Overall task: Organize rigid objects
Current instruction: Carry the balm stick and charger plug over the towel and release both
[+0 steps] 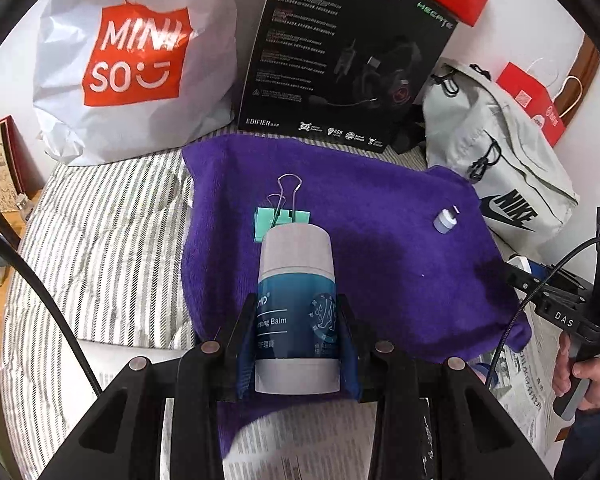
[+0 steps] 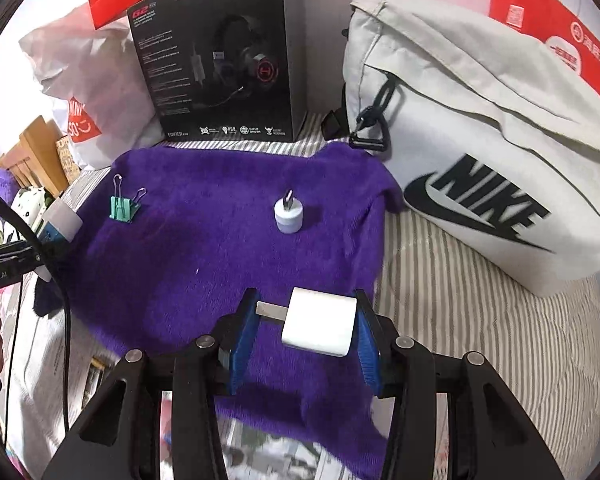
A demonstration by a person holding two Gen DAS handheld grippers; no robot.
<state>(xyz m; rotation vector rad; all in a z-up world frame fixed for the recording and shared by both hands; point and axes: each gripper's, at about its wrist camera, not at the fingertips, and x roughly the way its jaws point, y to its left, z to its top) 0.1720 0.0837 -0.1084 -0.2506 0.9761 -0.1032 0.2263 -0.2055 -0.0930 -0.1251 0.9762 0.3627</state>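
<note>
My left gripper (image 1: pixel 296 328) is shut on a blue balm bottle (image 1: pixel 296 280) with a white cap, which points away from me above the purple towel (image 1: pixel 380 280). Just beyond the cap lies a green binder clip (image 1: pixel 282 220), and a small round white plug (image 1: pixel 444 222) stands to the right. My right gripper (image 2: pixel 304 328) is shut on a white charger block (image 2: pixel 320 326): its metal prong touches the left pad and its body the right pad. Ahead on the towel (image 2: pixel 220 260) stand the round plug (image 2: pixel 288 214) and the binder clip (image 2: pixel 122 208). The bottle (image 2: pixel 60 220) shows at the left edge.
Behind the towel stand a white Miniso bag (image 1: pixel 136 64), a black headset box (image 1: pixel 340 60) and a grey Nike bag (image 2: pixel 480 140), with red paper bags (image 2: pixel 560 24) behind them. A striped bedsheet (image 1: pixel 100 240) lies under the towel. Newspaper (image 1: pixel 300 440) lies at the near edge.
</note>
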